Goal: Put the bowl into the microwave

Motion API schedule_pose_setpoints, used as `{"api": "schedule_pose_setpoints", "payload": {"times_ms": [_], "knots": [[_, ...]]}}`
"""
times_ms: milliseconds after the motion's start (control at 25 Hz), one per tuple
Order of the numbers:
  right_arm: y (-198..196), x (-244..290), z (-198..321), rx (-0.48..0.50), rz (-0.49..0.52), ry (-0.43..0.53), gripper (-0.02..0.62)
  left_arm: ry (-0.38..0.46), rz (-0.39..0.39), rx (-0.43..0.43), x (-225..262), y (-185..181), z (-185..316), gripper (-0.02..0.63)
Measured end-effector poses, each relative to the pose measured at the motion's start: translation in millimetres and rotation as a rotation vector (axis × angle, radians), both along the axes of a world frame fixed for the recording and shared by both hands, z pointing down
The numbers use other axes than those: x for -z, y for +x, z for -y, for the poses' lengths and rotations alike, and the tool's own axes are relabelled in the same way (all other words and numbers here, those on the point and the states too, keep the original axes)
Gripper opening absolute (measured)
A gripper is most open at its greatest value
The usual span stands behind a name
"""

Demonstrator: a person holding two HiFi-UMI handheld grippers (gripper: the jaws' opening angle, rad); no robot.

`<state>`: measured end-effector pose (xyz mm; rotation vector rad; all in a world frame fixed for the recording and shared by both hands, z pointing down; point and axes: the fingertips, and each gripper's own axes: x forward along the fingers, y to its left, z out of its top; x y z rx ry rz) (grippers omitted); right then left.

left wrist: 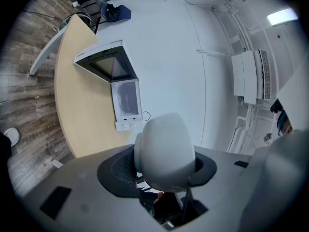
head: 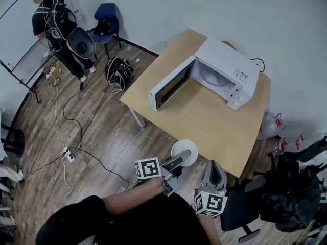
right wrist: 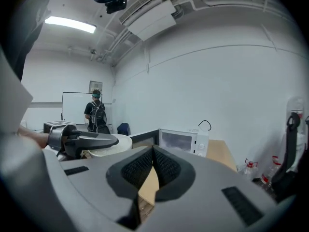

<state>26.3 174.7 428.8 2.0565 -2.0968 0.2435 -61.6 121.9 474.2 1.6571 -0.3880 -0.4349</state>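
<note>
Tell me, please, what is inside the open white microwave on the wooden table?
Only a pale round turntable shows in the white microwave; its casing hides the rest of the cavity. The white bowl is in the left gripper.

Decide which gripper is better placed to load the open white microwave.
Left: the left gripper clamps the round white bowl, facing the open white microwave; the right gripper is shut, empty.

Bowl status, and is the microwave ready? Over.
Left gripper shut on bowl, at table's near edge. Right gripper shut, empty. Microwave door open; nothing in the way.
</note>
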Motion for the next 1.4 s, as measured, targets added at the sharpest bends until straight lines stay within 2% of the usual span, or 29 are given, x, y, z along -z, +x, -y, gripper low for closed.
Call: {"api": "schedule_pose_setpoints", "payload": {"times_ms": [160, 320, 520, 640, 840, 1000, 1240, 1400], "knots": [[9, -8, 38, -0.032, 0.034, -0.029, 0.060, -0.003, 0.009, -0.013, 5, 0, 37, 0.218], [16, -7, 70, -0.066, 0.046, -0.032, 0.060, -0.018, -0.018, -0.050, 6, 7, 66, 0.218], [25, -17, 96, -0.124, 0.049, -0.046, 0.060, -0.002, -0.004, -0.132, -4, 21, 97, 0.218], [21, -18, 98, -0.111, 0.031, -0.059, 0.060, -0.023, -0.034, -0.159, -4, 28, 106, 0.218], [29, -21, 107, -0.130, 0.029, -0.064, 0.060, -0.031, -0.011, -0.138, -22, 35, 127, 0.218], [37, -25, 122, -0.132, 0.043, -0.059, 0.060, -0.042, 0.064, -0.095, -42, 40, 147, 0.218], [49, -31, 148, -0.107, 0.090, -0.049, 0.060, -0.069, 0.042, -0.052, -55, 60, 186, 0.218], [73, -32, 179, -0.096, 0.117, -0.037, 0.060, -0.049, 0.087, -0.020, -73, 85, 228, 0.218]]}}
